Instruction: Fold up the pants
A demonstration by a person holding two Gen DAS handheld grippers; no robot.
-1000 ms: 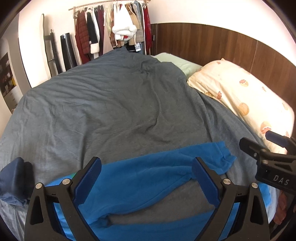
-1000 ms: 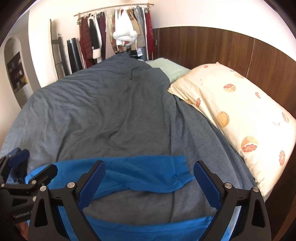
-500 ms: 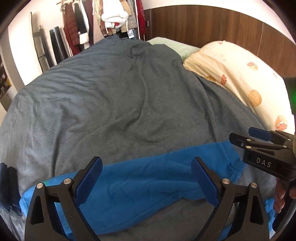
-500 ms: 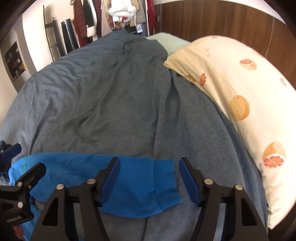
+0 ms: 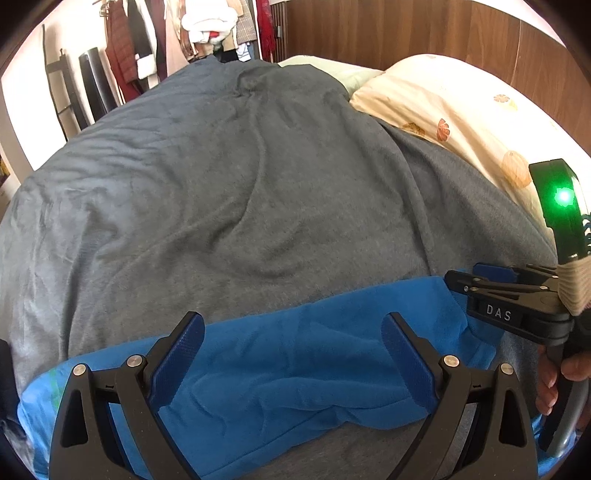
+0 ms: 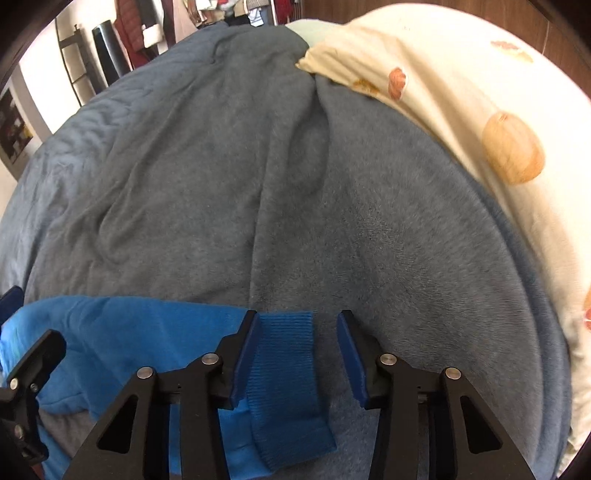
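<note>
Bright blue pants lie stretched left to right across a grey blanket on a bed. My left gripper hovers low over the middle of a leg, open wide, with nothing pinched. At the right end of that leg, my right gripper is held by a hand. In the right wrist view, my right gripper straddles the ribbed cuff. Its jaws are closing: the left pad is at the cuff, and a gap remains before the right pad. The left gripper shows at the lower left.
A cream pillow with orange fruit prints lies along the right side against a wooden headboard. A pale green pillow sits further back. A clothes rack and dark upright items stand by the far wall.
Both grippers have dropped closer to the bed and tilted further down. The right gripper's jaws have narrowed from wide open and now bracket the cuff. The left jaws stay wide.
</note>
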